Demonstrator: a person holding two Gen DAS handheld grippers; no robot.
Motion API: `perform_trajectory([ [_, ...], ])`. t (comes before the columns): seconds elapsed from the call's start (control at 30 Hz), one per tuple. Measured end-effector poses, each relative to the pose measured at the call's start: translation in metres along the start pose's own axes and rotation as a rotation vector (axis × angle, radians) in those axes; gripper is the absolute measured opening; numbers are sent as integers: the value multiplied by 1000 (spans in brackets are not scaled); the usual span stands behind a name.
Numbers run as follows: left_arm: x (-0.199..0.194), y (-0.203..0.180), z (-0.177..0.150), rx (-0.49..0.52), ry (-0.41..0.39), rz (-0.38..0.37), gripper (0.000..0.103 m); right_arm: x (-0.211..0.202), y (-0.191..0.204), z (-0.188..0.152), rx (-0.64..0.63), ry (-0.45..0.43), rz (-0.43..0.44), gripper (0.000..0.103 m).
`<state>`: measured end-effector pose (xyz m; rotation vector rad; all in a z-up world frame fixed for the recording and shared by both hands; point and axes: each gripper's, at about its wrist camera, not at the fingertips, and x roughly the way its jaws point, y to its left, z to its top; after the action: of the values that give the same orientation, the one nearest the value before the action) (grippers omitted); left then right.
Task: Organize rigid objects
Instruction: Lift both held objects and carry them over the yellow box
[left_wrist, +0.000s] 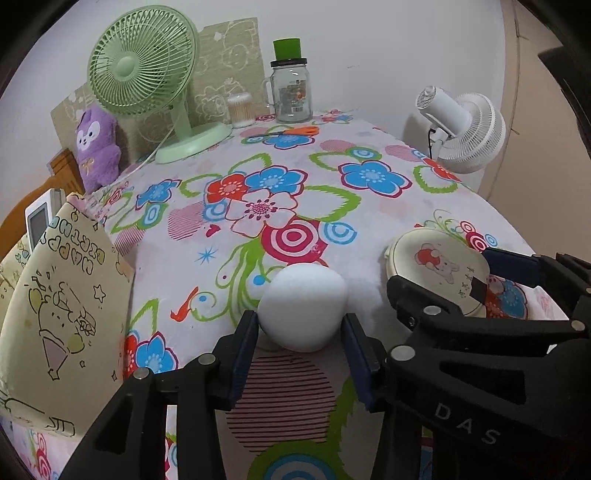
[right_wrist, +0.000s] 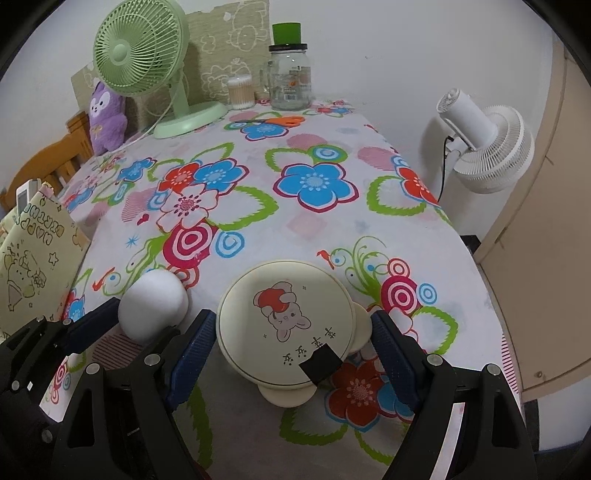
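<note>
Both claws sit low at the near edge of the tabletop, each straddling one item. Our left claw has its pads on either side of the white foam ball; they look close to or just touching its flanks, and we cannot tell whether it has actually clamped down. Our right claw is spread wide around the round cream box with the rabbit print, a clear gap showing on its right side, so it grips nothing yet. We judge the two items lie side by side at the near edge so that each hand can take one at once. Further left stands a paper gift bag, which may be the intended container, though that is a guess. Along the far edge, well apart from the work, stand a green fan, a glass jar and orange scissors, with a white fan off to the far right.
</note>
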<state>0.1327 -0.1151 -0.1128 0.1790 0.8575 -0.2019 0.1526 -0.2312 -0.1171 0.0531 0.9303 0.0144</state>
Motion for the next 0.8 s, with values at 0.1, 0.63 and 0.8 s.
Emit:
perform_trajectory([
  [0.1, -5, -1, -1, -1, -5, -6, 48, -3, 0, 0, 2, -2, 4, 85],
  [0.63, -43, 3, -16, -31, -37, 16, 47, -39, 13, -13, -26, -51, 16, 85],
  [0.8, -53, 3, -24, -30, -48, 18, 45, -48, 17, -21, -33, -60, 21, 85],
])
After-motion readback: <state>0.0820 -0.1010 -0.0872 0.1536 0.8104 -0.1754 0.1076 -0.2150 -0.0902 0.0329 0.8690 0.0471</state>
